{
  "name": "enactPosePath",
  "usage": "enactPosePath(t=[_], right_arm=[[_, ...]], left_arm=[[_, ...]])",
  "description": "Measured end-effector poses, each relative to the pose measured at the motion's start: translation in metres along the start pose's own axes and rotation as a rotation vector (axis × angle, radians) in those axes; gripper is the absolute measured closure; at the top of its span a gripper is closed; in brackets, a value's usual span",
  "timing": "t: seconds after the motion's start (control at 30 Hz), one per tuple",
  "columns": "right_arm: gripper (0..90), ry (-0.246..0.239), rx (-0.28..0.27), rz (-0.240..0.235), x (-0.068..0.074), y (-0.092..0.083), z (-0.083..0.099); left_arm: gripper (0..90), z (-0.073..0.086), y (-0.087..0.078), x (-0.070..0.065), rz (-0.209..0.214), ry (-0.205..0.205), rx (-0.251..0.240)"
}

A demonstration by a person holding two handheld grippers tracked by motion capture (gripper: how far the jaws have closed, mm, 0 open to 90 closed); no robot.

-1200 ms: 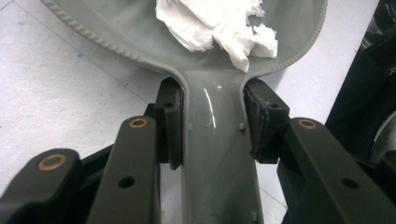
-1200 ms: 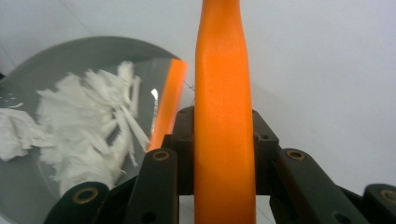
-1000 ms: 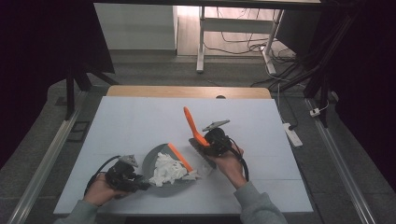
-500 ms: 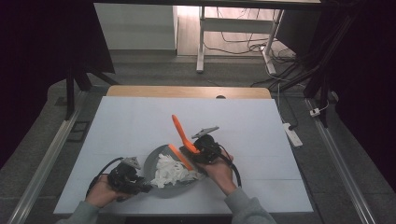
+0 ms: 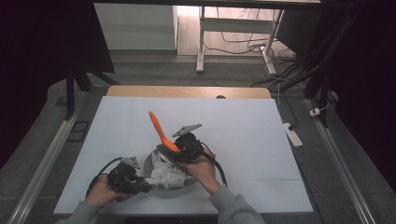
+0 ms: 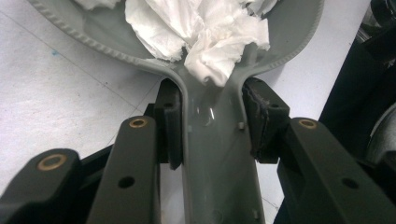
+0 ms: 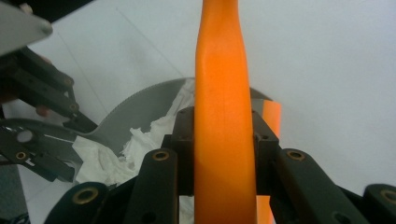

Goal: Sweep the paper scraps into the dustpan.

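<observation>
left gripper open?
No. In the left gripper view its fingers press both sides of the grey pan's handle.

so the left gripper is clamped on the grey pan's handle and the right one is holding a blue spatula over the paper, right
Not quite: the spatula is orange, not blue, as the right gripper view shows. The rest holds: the left gripper is clamped on the grey pan's handle, and the right gripper holds the spatula over the crumpled paper in the pan.
</observation>
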State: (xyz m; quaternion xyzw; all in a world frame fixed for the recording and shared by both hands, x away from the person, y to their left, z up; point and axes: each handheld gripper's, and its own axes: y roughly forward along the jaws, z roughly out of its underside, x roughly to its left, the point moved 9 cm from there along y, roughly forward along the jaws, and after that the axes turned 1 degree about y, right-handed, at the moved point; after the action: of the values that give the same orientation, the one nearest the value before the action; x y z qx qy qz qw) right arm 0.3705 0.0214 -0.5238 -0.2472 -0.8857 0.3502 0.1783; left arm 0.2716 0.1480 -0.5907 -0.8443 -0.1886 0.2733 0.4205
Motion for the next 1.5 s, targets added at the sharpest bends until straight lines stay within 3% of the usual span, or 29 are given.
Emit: enactPosePath(t=[0.17, 0.37, 0.7, 1.07, 1.5], right_arm=[[70.2, 0.026, -0.036, 0.019, -0.015, -0.019, -0.002], [70.2, 0.044, -0.041, 0.058, -0.037, -0.038, 0.003], [70.2, 0.08, -0.002, 0.094, -0.06, -0.043, 0.032], [70.2, 0.101, -0.002, 0.118, -0.077, -0.056, 0.047], [70.2, 0.098, -0.02, 0.121, -0.092, -0.078, 0.06]], left_arm=[[61.3, 0.0, 0.0, 0.0, 0.001, 0.0, 0.003], [61.4, 0.001, 0.001, 0.0, 0.002, -0.003, 0.006], [61.4, 0.001, 0.002, 0.0, 0.001, -0.004, 0.004], [61.5, 0.001, 0.003, 0.002, -0.004, -0.019, -0.038], [61.6, -0.003, 0.002, 0.0, -0.05, 0.005, -0.082]])
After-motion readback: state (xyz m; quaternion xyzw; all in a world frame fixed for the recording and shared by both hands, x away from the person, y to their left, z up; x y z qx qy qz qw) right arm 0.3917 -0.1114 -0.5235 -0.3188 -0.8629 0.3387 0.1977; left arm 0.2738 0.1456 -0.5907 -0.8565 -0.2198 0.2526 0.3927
